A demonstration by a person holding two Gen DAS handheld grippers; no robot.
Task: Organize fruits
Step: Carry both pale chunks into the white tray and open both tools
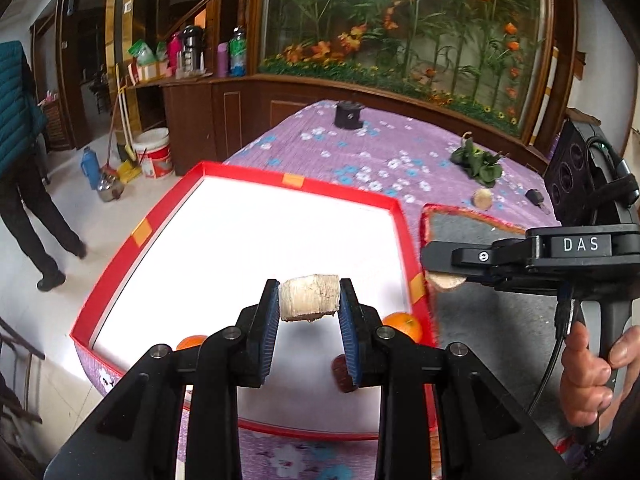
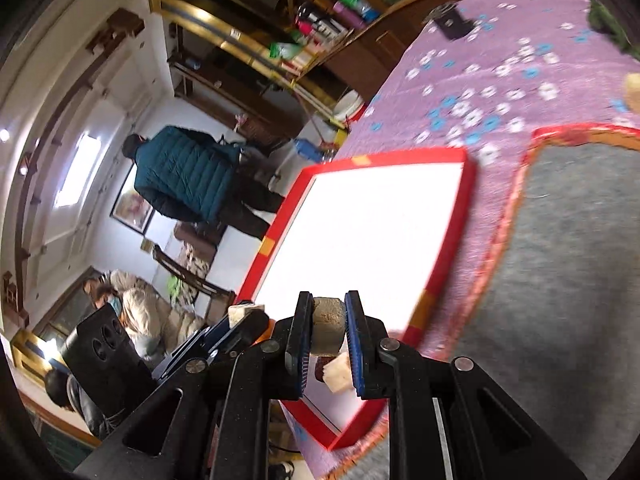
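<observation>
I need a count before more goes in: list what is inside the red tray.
In the red tray: two oranges, a dark red fruit. The left gripper hides more.

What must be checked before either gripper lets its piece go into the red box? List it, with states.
1. Left gripper holds pale cut chunk: ok.
2. Right gripper holds tan chunk: ok.
3. Left chunk over red box: ok.
4. Right chunk inside the rim: cannot tell, it sits at the edge.
5. Orange and dark red fruit clear of the drop spot: cannot tell.
</observation>
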